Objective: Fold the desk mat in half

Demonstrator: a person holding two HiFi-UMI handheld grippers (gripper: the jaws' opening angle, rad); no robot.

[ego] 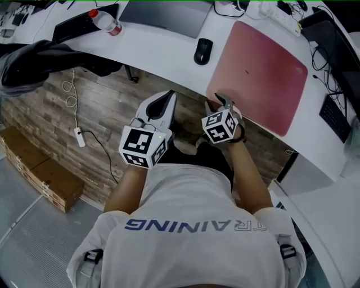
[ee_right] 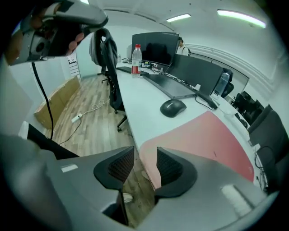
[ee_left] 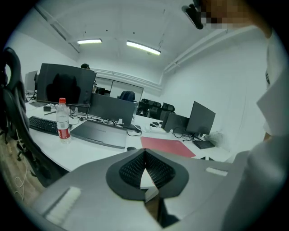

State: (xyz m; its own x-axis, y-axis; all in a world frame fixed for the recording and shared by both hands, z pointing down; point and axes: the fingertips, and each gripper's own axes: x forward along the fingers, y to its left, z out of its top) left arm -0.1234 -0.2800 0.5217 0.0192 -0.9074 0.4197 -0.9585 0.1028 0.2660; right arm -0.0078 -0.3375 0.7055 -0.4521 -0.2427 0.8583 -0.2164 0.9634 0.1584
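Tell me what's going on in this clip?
A person at the white desk holds a gripper in each hand. The red desk mat lies flat and unfolded. The right gripper is open at the mat's near corner by the desk edge, not gripping it. The left gripper is shut and empty, held short of the desk. Folding has not begun.

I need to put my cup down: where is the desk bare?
The desk is bare between the water bottle and the mouse, in front of the laptop. Behind the desk mat it is crowded with cables.
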